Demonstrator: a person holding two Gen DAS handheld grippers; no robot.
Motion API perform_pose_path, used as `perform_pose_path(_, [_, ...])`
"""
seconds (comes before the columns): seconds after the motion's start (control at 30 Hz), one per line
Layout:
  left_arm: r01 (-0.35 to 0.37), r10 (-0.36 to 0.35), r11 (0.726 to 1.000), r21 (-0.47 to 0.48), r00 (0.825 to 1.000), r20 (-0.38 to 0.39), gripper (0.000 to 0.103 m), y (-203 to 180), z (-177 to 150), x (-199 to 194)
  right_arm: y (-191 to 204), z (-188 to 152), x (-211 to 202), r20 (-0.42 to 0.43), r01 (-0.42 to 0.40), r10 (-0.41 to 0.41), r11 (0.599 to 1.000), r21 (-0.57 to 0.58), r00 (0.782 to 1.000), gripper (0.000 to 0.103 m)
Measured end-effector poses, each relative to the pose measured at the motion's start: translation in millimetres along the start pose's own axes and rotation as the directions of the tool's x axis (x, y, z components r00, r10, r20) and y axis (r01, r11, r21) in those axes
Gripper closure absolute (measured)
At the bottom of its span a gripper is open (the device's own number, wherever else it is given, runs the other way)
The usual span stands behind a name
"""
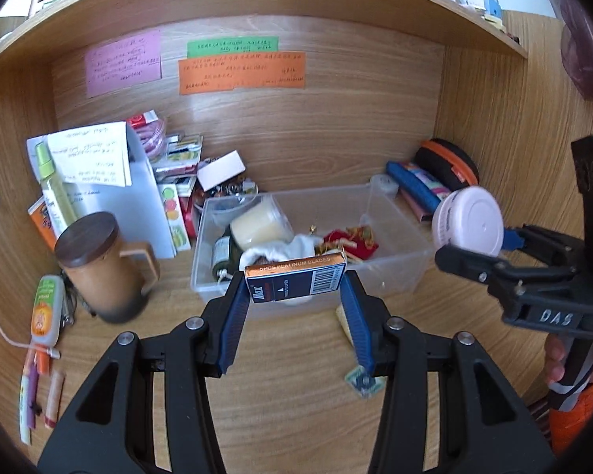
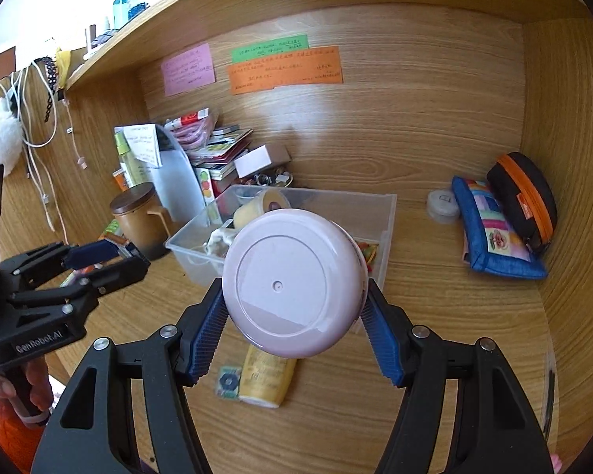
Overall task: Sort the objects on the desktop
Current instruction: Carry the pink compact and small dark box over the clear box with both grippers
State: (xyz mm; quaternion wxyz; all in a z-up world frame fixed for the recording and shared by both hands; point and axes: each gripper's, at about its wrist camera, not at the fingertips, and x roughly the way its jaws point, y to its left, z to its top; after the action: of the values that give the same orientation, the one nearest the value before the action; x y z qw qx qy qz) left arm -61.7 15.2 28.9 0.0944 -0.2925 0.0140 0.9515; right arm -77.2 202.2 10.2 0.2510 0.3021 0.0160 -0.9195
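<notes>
Left gripper [image 1: 296, 288] is closed on a blade box [image 1: 295, 280] above the clear bin [image 1: 399, 272]. Right gripper [image 2: 296, 316] clamps a pink jar [image 2: 294, 282] between its 2 jaws.

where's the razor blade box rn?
The blade box is clamped in the left hand-held gripper, held just above the near wall of the clear plastic bin, left of the pink-lidded jar in the right hand-held gripper.

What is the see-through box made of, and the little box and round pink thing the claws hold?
The clear storage bin looks like glossy plastic: you see through its walls. The small orange-and-blue blade box looks like printed cardboard, with a barcode. The round pink jar seems to be smooth, shiny plastic, with a moulding dot in its middle.
</notes>
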Motion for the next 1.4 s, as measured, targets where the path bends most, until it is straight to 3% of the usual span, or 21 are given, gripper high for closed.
perform_pose_path(0.67, [0.014,-0.018,0.996,-0.083,0.999,-0.051,0.056,36,43,65,-23,35,57,-0.042,0.032,-0.033,0.999,-0.020,0.999,0.041])
perform_pose_path(1.4, [0.032,-0.042,0.998,-0.062,0.984,-0.175,0.056,28,44,146,-38,49,123,-0.136,0.096,-0.110,0.990,-0.102,0.985,0.041])
